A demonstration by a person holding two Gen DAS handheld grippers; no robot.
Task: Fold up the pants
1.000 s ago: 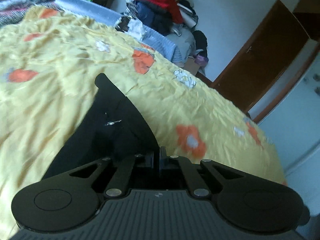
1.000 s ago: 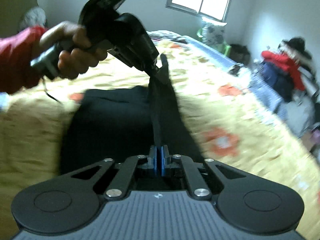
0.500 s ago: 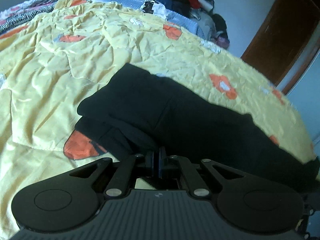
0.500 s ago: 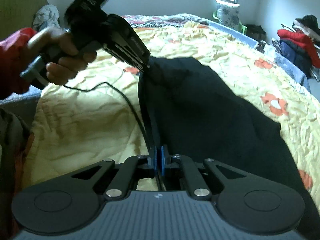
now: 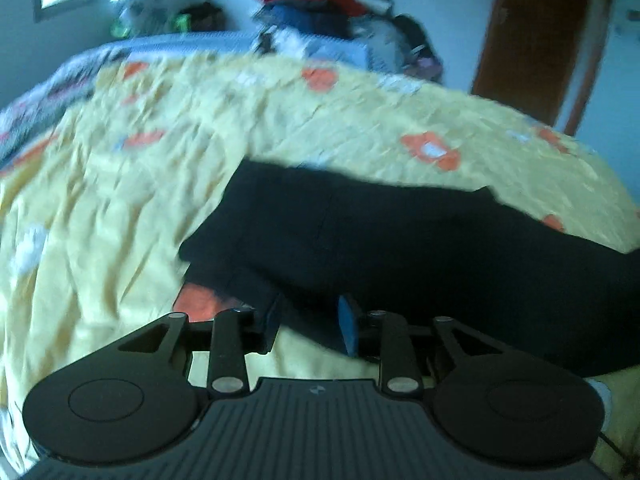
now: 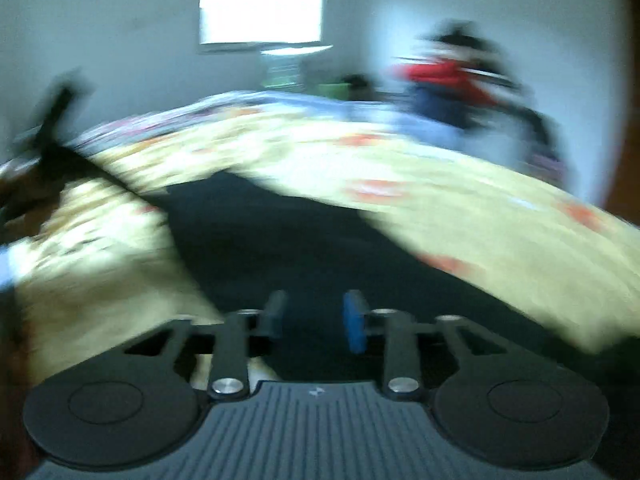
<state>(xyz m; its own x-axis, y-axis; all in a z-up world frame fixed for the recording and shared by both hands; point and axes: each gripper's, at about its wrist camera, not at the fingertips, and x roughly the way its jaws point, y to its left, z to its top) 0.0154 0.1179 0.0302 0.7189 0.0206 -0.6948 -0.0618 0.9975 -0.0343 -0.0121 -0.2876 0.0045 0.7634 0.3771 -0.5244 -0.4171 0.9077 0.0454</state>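
Crumpled yellow floral bedsheet [image 5: 120,208], black pants [image 5: 400,240] folded flat, L tool [image 5: 308,320] & R tool [image 6: 316,316] wide, empty.

Pants [image 5: 400,240] cut off right, seemingly.

Each claw, the left claw [image 5: 308,322] and the right claw [image 6: 316,320], is matte black, with a ribbed grey housing behind it bearing a small pale mark at its centre. Two round black discs flank that housing, and flat linkage bars with silver screws run forward to the fingers. The finger pads [image 6: 354,320] are blue.
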